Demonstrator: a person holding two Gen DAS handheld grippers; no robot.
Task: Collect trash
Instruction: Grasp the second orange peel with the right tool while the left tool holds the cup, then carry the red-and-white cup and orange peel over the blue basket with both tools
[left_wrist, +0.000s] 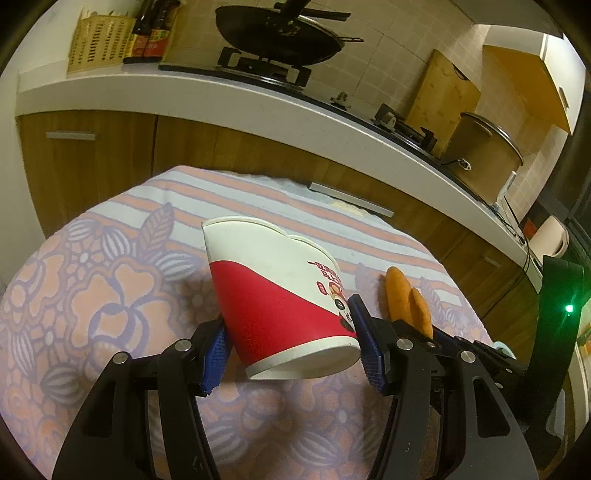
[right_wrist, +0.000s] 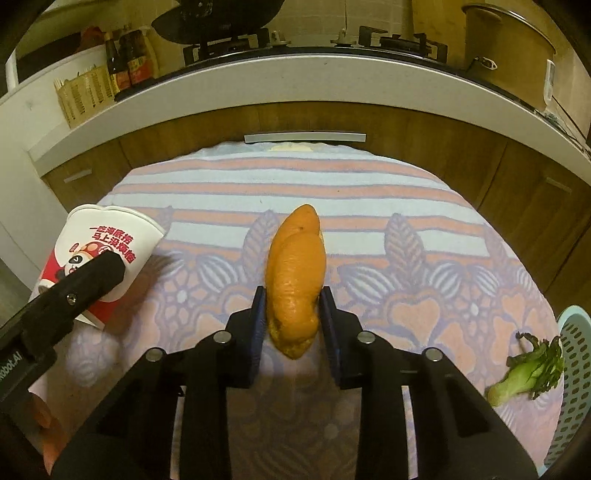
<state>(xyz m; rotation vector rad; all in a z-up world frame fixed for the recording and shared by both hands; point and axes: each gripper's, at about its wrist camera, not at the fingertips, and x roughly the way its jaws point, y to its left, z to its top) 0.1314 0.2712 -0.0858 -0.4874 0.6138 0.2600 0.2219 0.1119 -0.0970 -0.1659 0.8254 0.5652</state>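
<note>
My left gripper (left_wrist: 291, 343) jaws clamp the tilted cup (left_wrist: 277, 295); my right gripper (right_wrist: 293, 321) jaws pinch the orange peel (right_wrist: 297, 280), both for binning.

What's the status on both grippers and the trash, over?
Left gripper shut on paper cup. Right gripper shut on orange peel. Vegetable scrap on the cloth beside basket. Nothing blocking.

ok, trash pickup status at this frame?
Done: nothing visibly binned. In hand: left gripper is closed on the paper cup; right gripper is closed on the orange peel. Left: both still need binning, and the vegetable scrap lies on the tablecloth beside the teal basket.
</note>
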